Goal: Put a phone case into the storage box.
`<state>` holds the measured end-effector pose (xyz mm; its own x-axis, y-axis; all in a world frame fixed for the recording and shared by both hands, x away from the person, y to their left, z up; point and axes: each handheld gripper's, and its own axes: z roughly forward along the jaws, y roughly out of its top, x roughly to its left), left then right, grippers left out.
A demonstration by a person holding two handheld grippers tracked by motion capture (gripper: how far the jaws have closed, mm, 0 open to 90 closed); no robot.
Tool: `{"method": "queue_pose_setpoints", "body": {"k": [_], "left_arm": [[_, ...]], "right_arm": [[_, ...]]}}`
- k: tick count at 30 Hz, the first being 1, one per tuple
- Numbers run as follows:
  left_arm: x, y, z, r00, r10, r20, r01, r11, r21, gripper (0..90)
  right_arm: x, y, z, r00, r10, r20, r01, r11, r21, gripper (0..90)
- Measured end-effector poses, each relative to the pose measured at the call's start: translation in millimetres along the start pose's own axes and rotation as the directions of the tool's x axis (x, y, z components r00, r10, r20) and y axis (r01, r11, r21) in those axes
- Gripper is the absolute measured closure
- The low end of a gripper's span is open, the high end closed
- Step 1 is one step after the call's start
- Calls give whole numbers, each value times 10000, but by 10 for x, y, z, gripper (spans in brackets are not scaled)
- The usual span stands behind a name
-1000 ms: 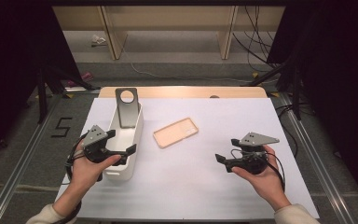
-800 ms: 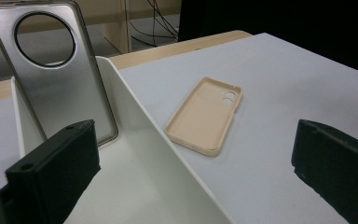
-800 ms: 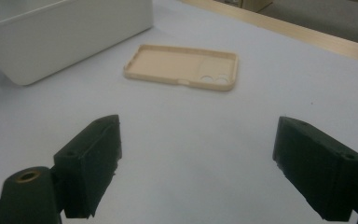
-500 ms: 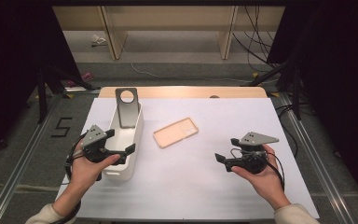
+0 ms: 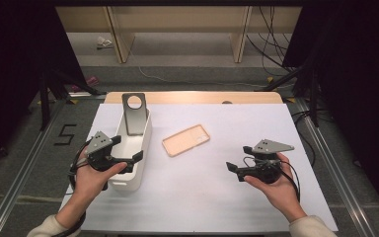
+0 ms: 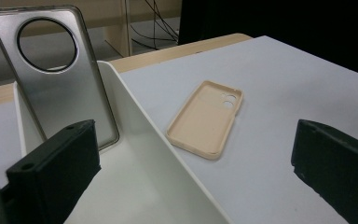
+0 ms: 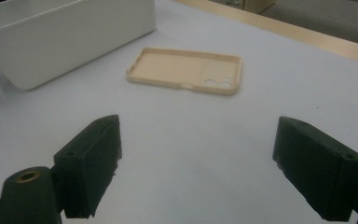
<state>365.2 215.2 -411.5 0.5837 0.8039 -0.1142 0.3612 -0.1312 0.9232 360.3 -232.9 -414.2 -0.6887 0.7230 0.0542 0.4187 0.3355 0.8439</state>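
Peach-coloured, the phone case point(image 5: 186, 139) is seen lying hollow side up on the white worktop point(image 5: 217, 192), between the white bin point(image 5: 137, 148) and the right tool point(image 5: 233, 168), touching neither. A grey case point(image 5: 134, 112) is propped upright at the bin's far end, its lower edge hidden by the bin wall. The left tool point(image 5: 131, 160) is held over the bin's near end, jaws spread wide and empty. The right tool is likewise spread wide, gripping nothing, near the worktop's right side.

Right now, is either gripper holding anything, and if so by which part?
Nothing is held. The left gripper is open over the white bin; the right gripper is open above the table, apart from the peach phone case.
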Motion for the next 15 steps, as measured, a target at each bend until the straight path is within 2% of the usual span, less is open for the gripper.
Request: {"method": "queue_pose_setpoints", "body": {"k": [6, 10, 15], "left_arm": [[-8, -9, -1, 10000, 4, 59, -4, 10000, -42, 10], [-12, -15, -6, 9999, 49, 116, -48, 9999, -97, 15], [-54, -18, -19, 9992, 362, 150, -360, 9992, -142, 23]], "right_arm": [[58, 49, 111, 9998, -68, -175, 69, 10000, 65, 164], [68, 55, 121, 9997, -98, -214, 99, 9999, 57, 163], [61, 55, 81, 9997, -55, -248, 53, 10000, -63, 162]]}}
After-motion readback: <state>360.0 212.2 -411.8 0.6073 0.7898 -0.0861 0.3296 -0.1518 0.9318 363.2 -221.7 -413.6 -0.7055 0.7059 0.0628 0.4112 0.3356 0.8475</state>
